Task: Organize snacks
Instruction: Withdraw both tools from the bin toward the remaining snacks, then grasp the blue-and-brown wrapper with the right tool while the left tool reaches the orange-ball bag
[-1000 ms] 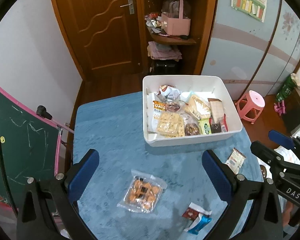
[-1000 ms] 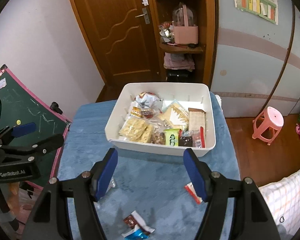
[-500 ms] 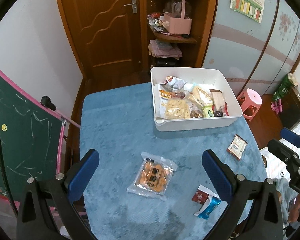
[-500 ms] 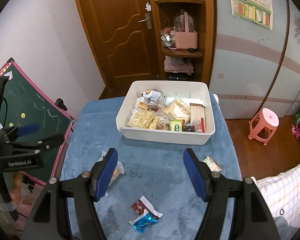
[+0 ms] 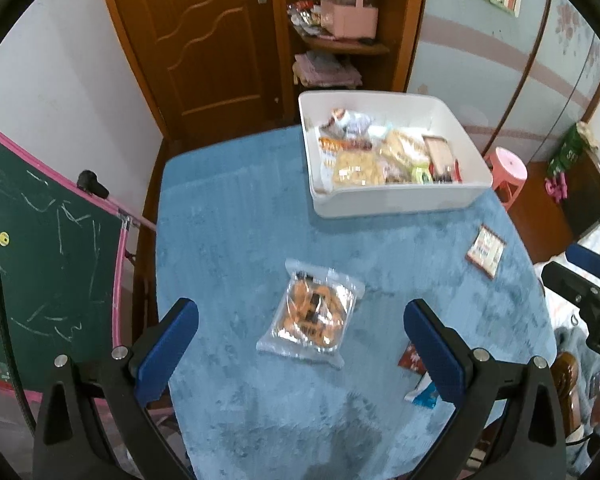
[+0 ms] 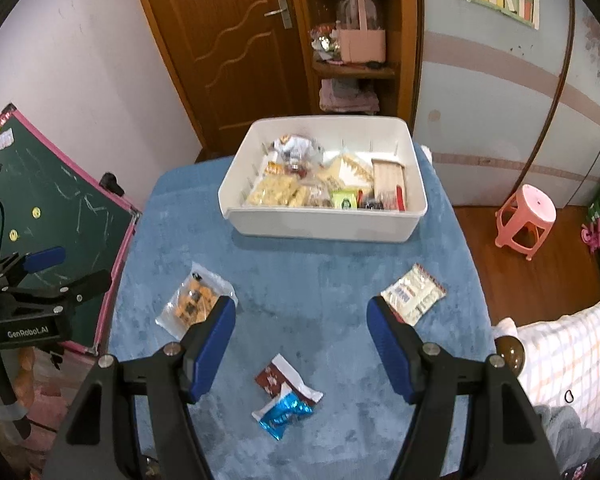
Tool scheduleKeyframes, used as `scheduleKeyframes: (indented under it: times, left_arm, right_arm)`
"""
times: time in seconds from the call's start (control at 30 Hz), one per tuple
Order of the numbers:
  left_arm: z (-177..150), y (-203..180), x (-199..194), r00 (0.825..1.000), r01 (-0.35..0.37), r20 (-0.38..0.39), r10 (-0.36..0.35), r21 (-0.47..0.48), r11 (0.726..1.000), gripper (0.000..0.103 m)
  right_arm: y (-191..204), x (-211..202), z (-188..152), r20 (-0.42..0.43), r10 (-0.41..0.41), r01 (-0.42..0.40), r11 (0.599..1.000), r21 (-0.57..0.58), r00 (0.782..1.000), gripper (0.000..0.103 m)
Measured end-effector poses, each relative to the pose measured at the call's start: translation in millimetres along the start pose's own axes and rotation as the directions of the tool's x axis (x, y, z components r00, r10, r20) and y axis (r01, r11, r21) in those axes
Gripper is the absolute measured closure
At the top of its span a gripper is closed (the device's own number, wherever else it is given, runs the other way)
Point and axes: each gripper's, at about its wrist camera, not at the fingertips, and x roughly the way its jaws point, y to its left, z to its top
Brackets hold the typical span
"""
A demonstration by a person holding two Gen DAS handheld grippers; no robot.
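Blue tabletop (image 6: 308, 280): bin (image 6: 324, 236) mostly filled; four packets left outside, cookie bag (image 5: 310, 316) nearest. Left tool (image 5: 300, 344) and right tool (image 6: 302, 344) spread, empty.

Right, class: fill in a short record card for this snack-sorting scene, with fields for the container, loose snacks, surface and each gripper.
container: white bin, open, holding many snack packets
loose snacks: clear bag of orange snacks; white packet with red edge; brown-and-white packet; blue foil packet, touching the brown one
surface: blue cloth over the table
left gripper: open, empty, above the clear bag
right gripper: open, empty, above the cloth
left to do: four packets outside the bin
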Motion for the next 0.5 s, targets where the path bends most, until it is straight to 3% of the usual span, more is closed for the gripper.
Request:
scheduleKeyframes:
  times: [0.5]
  left_arm:
    - [-26.4,-9.4,25.1,0.997,0.009,-0.072,-0.007,0.031,0.999,0.001]
  right_arm:
    - [1.6,20.1,-29.3,-0.092,-0.014,0.011,0.999,-0.031,0.996,0.034]
